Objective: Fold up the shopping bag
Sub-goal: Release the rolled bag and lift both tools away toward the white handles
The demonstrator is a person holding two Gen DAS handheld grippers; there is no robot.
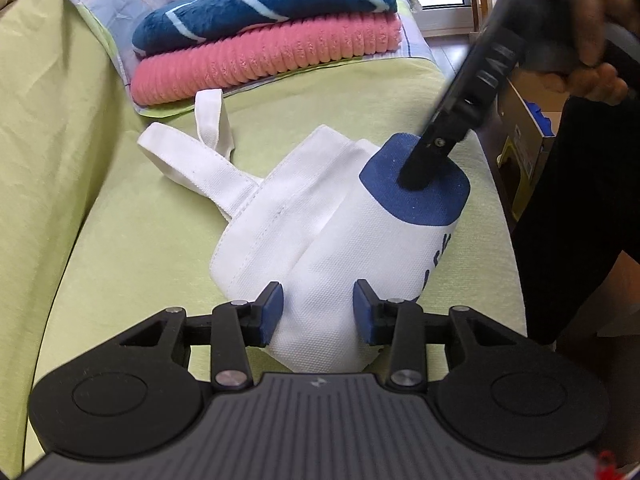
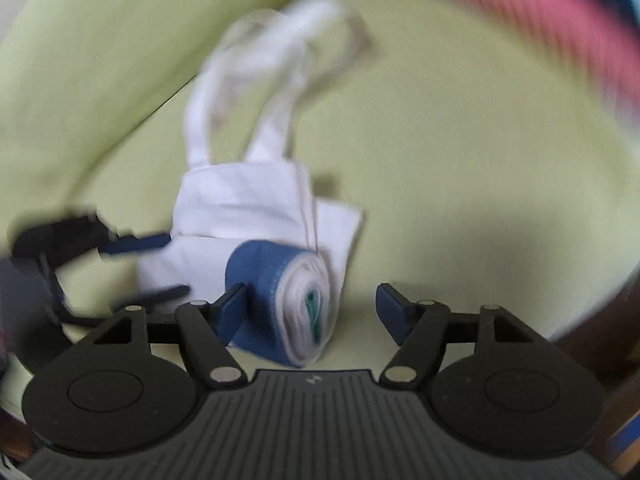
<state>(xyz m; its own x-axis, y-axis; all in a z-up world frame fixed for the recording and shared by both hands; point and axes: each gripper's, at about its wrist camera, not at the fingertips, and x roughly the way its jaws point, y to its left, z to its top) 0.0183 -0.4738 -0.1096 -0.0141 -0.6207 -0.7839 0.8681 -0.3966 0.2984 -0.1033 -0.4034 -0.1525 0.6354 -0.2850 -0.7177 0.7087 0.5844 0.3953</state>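
On the lime-green fabric sofa seat (image 1: 140,240) lies the white canvas shopping bag with a blue base (image 1: 320,232), rolled into a soft bundle, handles trailing. Left gripper (image 1: 318,308) straddles the roll's near end; whether its pads press I cannot tell. Right gripper (image 2: 310,312) stands apart, roll end between, unclamped. Judged light, limp, likely to unroll; grip across the layers. Seat edge near right; pink ribbed blanket (image 1: 256,64) well behind.
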